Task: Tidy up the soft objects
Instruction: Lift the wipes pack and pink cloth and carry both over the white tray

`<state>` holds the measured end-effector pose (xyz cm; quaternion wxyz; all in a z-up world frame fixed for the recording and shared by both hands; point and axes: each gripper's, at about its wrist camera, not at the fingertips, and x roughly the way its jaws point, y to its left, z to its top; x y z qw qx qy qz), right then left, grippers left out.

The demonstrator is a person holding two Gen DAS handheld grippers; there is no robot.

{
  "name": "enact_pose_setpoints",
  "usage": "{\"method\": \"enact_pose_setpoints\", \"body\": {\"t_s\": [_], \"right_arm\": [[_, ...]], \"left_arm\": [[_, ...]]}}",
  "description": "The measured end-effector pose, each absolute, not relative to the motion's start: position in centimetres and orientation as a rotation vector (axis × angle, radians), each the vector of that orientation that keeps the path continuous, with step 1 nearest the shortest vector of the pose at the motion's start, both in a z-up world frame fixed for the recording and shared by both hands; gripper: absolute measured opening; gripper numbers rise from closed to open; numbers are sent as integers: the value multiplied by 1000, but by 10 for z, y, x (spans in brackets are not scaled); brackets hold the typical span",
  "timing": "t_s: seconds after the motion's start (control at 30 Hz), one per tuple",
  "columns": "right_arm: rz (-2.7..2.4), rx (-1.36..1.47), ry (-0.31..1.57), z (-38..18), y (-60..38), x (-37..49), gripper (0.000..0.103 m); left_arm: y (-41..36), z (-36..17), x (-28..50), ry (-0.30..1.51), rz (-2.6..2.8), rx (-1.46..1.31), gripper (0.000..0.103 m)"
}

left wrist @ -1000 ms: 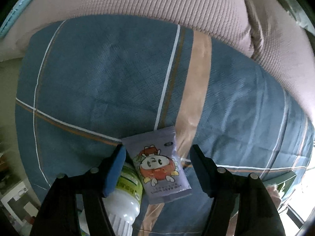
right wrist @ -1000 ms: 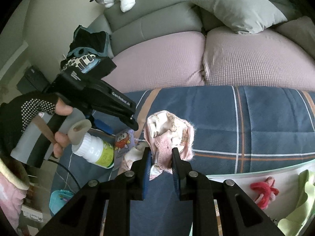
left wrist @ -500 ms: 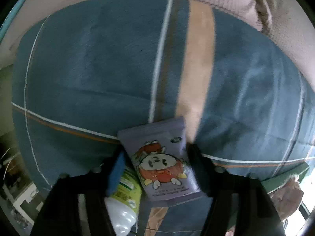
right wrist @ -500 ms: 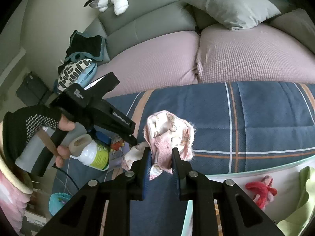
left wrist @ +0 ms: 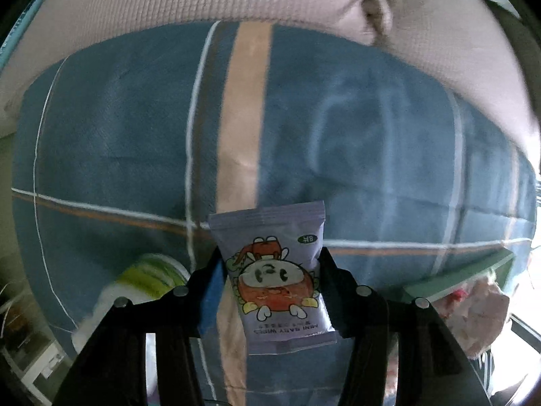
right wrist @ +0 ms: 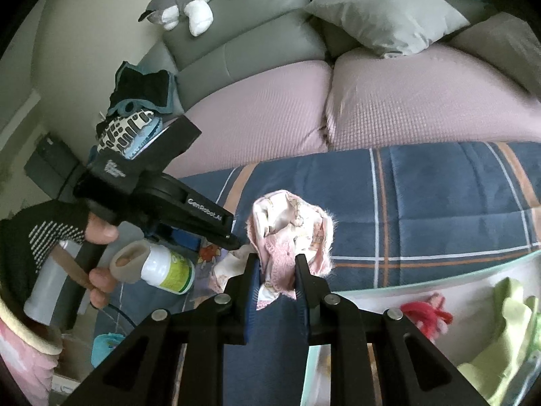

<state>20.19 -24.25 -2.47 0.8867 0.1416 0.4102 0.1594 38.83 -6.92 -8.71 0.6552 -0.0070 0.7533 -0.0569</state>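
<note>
A gray sofa [right wrist: 257,37] with pink seat cushions [right wrist: 422,98] fills the room's far side, a gray pillow [right wrist: 385,10] and a gray-and-white plush toy [right wrist: 189,6] resting on its back. In front of it lies a blue plaid blanket [left wrist: 338,155], the surface on which the work takes place. At the lower right a pale green bin [right wrist: 422,287] holds a red toy [right wrist: 427,314] and a yellow-green cloth [right wrist: 507,348]. The left hand-held gripper [left wrist: 270,270], which a second ago stood wide around a purple pack of baby wipes [left wrist: 275,280], has since drawn in, its fingers [left wrist: 333,272] now pressed against both sides of the pack, lifted clear of the blanket. A white bottle with a green label [right wrist: 169,267] that was touching the pack now lies apart at the left. The right hand-held gripper [right wrist: 277,270] stays clamped on a pink cloth bundle [right wrist: 290,233], held above the blanket near the bin as before. A gloved hand [right wrist: 50,237] grips the left tool's handle.
</note>
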Motion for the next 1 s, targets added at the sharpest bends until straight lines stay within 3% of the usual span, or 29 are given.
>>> {"method": "enact_pose_setpoints", "body": {"t_s": [0.53, 0.73, 1.0], "right_arm": [[239, 334, 787, 30, -293, 107, 21], [185, 375, 787, 30, -318, 67, 21], [125, 429, 795, 25, -344, 23, 21]], "left_arm": [[-109, 24, 276, 1504, -304, -88, 54], [-114, 69, 219, 1421, -375, -103, 54], [-121, 89, 159, 1319, -404, -132, 54]]}}
